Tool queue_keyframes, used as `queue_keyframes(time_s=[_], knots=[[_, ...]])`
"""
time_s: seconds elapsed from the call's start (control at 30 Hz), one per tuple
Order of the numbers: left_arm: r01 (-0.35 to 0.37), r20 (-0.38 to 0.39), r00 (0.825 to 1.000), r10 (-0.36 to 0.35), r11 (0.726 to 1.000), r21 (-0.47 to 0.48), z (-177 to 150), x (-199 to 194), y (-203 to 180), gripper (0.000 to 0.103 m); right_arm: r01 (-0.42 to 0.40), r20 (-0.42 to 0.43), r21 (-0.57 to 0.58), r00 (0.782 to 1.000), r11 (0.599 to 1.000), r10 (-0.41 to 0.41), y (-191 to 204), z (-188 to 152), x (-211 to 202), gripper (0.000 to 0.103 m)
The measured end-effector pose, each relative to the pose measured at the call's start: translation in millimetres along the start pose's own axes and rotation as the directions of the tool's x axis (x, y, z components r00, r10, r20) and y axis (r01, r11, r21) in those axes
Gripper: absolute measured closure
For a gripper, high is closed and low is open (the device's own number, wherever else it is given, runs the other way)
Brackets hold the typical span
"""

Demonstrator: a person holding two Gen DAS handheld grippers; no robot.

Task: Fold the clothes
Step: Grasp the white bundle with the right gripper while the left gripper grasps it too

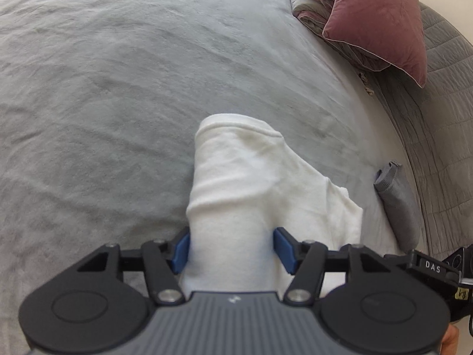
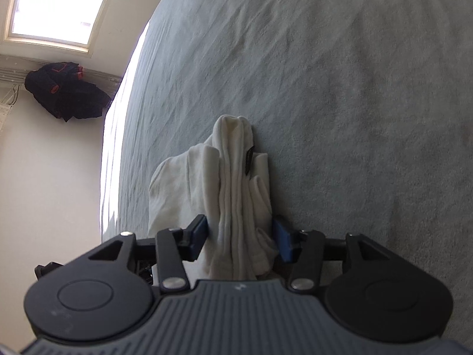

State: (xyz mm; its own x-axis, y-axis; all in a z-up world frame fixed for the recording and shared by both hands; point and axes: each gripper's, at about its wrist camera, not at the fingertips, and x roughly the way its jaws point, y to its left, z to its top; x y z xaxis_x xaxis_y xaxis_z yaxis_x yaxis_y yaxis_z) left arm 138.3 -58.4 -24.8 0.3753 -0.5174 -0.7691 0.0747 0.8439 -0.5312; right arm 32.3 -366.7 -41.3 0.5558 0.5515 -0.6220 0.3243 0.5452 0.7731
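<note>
White garment (image 1: 236, 195) bunched between both hand-held grippers — left (image 1: 232, 250), right (image 2: 241, 238) — each clamped on it

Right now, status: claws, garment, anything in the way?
Left claw and right claw each straddle the bunched white garment; grip unclear. Grey folded item beside it, apart. Grey bedspread beneath.

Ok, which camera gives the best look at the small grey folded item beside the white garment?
The left wrist view. The grey folded item lies in plain sight there, on the bed to the right of the white garment, near the quilted grey cover. The right wrist view does not show it at all.
</note>
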Motion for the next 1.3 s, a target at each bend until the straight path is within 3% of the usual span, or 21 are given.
queue_keyframes(time_s=[0.17, 0.3, 0.47, 0.73, 1.07, 1.3], knots=[[0.037, 0.008, 0.999, -0.037, 0.999, -0.03, -2.7, 1.2, 7.8, 0.041, -0.011, 0.01, -0.023, 1.0, 1.0, 0.011, 3.1, -4.1, 2.6, 0.043], [0.011, 0.026, 1.0, -0.011, 1.0, 0.009, -5.2, 2.2, -2.4, 0.042, 0.006, 0.026, -0.074, 1.0, 0.997, -0.004, 16.7, -8.7, 7.7, 0.042], [-0.01, 0.048, 0.999, 0.008, 0.999, 0.046, -5.9, -3.5, -8.5, 0.05, 0.035, 0.041, -0.134, 0.999, 0.99, -0.03, 27.3, -14.4, 4.5, 0.05], [-0.005, 0.072, 0.997, 0.001, 0.998, 0.057, -4.0, -16.5, -13.6, 0.054, 0.01, 0.063, -0.181, 0.998, 0.983, 0.002, 46.4, -19.8, -9.2, 0.051], [0.012, 0.09, 0.996, -0.017, 0.998, 0.055, -1.3, -31.8, -16.3, 0.057, 0.009, 0.073, -0.194, 0.997, 0.981, 0.005, 52.1, -16.6, -5.2, 0.051], [0.035, 0.117, 0.992, -0.046, 0.995, 0.092, 12.0, -33.9, -38.5, 0.057, -0.008, 0.137, -0.192, 0.99, 0.981, 0.034, 58.4, -9.4, -9.8, 0.051]])
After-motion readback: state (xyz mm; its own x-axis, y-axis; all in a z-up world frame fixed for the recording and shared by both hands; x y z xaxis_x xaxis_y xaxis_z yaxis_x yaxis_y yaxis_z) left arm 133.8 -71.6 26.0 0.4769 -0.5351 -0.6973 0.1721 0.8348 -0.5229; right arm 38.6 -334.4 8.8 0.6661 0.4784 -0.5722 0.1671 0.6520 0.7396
